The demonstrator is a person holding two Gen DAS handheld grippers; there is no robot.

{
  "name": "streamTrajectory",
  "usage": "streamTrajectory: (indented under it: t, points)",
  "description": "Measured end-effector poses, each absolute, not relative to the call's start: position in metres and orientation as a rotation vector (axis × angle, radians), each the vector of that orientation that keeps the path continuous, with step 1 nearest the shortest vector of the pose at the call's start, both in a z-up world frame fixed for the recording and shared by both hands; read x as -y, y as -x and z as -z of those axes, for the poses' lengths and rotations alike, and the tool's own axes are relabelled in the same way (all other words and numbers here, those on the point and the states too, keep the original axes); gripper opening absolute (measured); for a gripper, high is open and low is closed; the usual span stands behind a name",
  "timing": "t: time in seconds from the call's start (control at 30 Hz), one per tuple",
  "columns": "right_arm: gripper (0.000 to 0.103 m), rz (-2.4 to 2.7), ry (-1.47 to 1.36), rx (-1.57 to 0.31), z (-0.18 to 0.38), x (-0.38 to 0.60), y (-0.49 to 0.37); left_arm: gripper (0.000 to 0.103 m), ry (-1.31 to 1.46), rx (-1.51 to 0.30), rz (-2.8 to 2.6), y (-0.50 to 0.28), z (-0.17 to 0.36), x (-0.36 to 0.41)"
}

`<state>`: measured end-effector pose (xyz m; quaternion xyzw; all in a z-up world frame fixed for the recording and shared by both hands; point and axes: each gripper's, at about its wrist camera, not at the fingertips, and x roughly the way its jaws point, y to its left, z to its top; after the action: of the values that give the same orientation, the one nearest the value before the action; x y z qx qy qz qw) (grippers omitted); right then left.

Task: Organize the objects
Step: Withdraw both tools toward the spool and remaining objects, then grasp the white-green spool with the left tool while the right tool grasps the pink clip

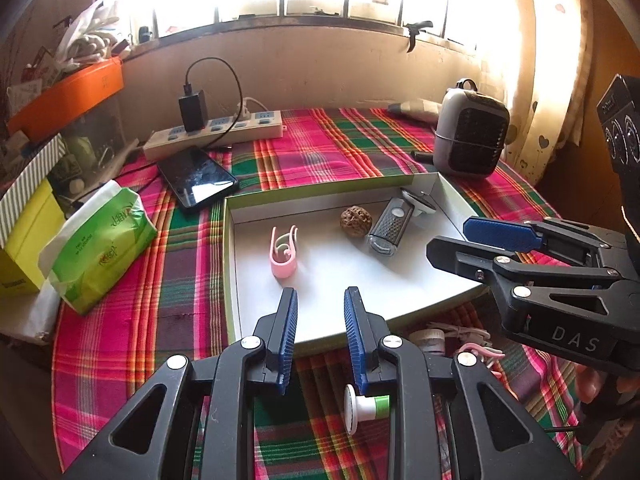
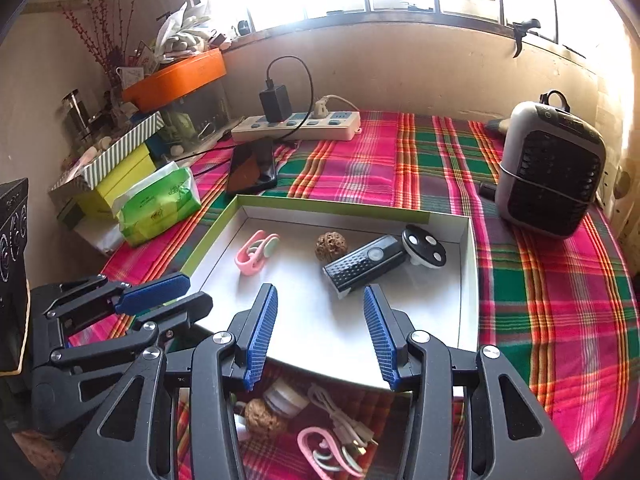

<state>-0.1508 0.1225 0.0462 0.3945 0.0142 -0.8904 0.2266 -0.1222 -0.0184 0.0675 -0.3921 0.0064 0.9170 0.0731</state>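
While you hold both grippers over the near edge of the white tray [image 1: 236,264], neither has anything between its pads. Your left gripper [image 1: 320,312] shows a narrow gap between its blue pads, nothing in it, and it hangs above the tray's near rim at about 6 o'clock in the left wrist view. Your right gripper [image 2: 320,312] stands partly open, wider than the left, its jaws empty above the same rim; from the left wrist view it reaches in from 3 o'clock.

Inside the tray you have four things. The pink clip [image 1: 283,254] sits toward 9 o'clock of the tray floor. The walnut [image 1: 355,219] lies near the middle, just beside the black perforated case [image 1: 390,226], which points toward the far right corner at 1 o'clock. Touching the case's far end is a round black and white disc [image 2: 424,247] tucked against the corner.

Still outside the tray, on the plaid cloth [image 2: 540,300] at 6 o'clock below your right gripper, lie a second walnut [image 2: 262,416], a small jar [image 2: 286,398], a coiled cable [image 2: 340,416] and pink ear hooks [image 2: 324,454]. A white and green spool [image 1: 366,408] lies on the cloth under your left gripper.

Beyond the tray, a phone [image 1: 198,178] lies at 11 o'clock, a power strip [image 1: 216,132] behind it, a green tissue pack [image 1: 100,244] at 9 o'clock, and a small grey fan [image 2: 552,172] at 2 o'clock.
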Motion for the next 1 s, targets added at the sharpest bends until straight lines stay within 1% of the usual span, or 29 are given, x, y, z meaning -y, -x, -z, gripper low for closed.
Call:
streamTrajectory:
  t: [0.13, 0.3, 0.47, 0.67, 0.7, 0.73, 0.77, 0.87, 0.93, 1.0]
  points:
    - [0.046, 2.485, -1.069, -0.058, -0.046, -0.131, 0.135, 0.022, 1.179, 0.006, -2.748, 0.113, -0.066, 0.02]
    - [0.046, 2.505, -1.072, -0.033, -0.041, -0.144, 0.12, 0.022, 1.205, 0.057, -2.728, 0.105, -0.061, 0.025]
    - [0.047, 2.516, -1.077, -0.008, -0.035, -0.156, 0.109, 0.022, 1.209, 0.059, -2.703, 0.096, -0.055, 0.026]
    - [0.047, 2.51, -1.091, 0.003, -0.026, -0.164, 0.099, 0.022, 1.217, 0.122, -2.647, 0.092, -0.048, 0.029]
    - [0.047, 2.508, -1.097, 0.002, -0.024, -0.165, 0.097, 0.024, 1.224, 0.128, -2.636, 0.092, -0.046, 0.028]
    - [0.047, 2.508, -1.1, 0.003, -0.022, -0.166, 0.096, 0.029, 1.229, 0.132, -2.626, 0.091, -0.045, 0.027]
    - [0.048, 2.504, -1.102, 0.008, -0.019, -0.167, 0.094, 0.031, 1.232, 0.137, -2.615, 0.091, -0.043, 0.026]
    - [0.048, 2.49, -1.104, 0.019, -0.015, -0.169, 0.088, 0.033, 1.237, 0.148, -2.584, 0.089, -0.04, 0.022]
    - [0.049, 2.473, -1.105, 0.016, -0.012, -0.169, 0.086, 0.038, 1.246, 0.147, -2.581, 0.09, -0.039, 0.02]
    - [0.051, 2.457, -1.105, 0.007, -0.009, -0.168, 0.083, 0.038, 1.245, 0.153, -2.579, 0.09, -0.039, 0.02]
